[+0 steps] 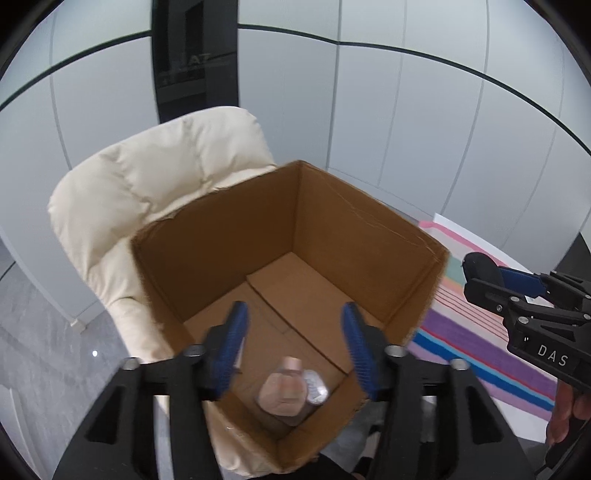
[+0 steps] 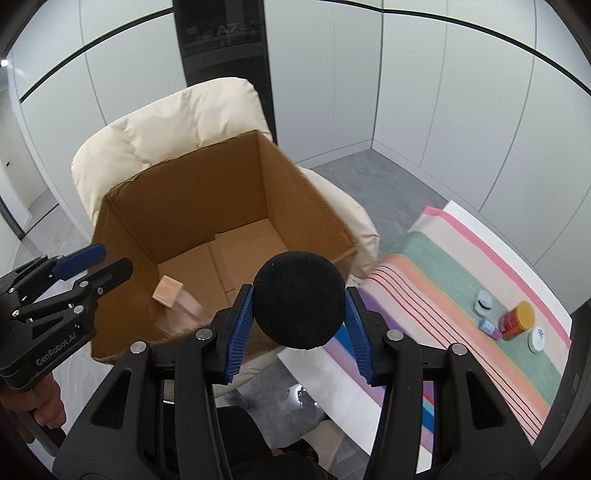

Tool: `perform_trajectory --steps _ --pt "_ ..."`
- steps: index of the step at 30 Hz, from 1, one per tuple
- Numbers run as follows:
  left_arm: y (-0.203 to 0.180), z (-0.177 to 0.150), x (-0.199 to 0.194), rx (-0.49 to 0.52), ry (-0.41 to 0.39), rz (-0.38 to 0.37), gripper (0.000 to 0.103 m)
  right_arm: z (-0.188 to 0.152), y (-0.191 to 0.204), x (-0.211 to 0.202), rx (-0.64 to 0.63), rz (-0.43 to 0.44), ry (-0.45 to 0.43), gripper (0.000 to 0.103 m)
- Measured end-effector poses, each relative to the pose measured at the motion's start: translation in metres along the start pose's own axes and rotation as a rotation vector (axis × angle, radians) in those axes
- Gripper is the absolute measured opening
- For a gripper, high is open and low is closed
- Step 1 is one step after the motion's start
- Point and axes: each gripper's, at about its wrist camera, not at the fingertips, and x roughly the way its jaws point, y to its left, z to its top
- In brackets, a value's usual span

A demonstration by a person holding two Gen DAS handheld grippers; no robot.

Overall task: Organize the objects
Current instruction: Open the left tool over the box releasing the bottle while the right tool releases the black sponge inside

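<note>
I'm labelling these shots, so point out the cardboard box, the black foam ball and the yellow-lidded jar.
cardboard box (image 2: 177, 206), right wrist view, inner back wall
black foam ball (image 2: 299, 295), right wrist view, front surface
yellow-lidded jar (image 2: 525, 313), right wrist view, lid

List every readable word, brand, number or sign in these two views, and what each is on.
"DAS": on the right gripper body, left wrist view.
"GenRobot.AI": on the left gripper body, right wrist view.
"A7"-like sign on the dark wall panel: blurred, uncertain.
Labels on the red jar and white jars: too small.
</note>
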Motion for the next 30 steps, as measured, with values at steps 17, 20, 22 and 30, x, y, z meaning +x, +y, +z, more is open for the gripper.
perform_trajectory --steps 17,20,22,30 --pt "0.074 -0.008 -0.028 -0.141 -0.07 0.151 0.103 0.013 0.062 0.016 -0.072 0.067 0.006 0.05" --pt "0.087 -0.012 -0.032 -0.154 -0.071 0.167 0.103 0.016 0.077 0.02 -0.089 0.083 0.009 0.05" --pt "0.097 -0.016 -0.034 -0.167 -0.066 0.174 0.103 0.017 0.086 0.022 -0.098 0.093 0.011 0.05" --pt "0.128 -0.028 -0.043 -0.203 -0.06 0.213 0.103 0.02 0.123 0.028 -0.145 0.135 0.021 0.052"
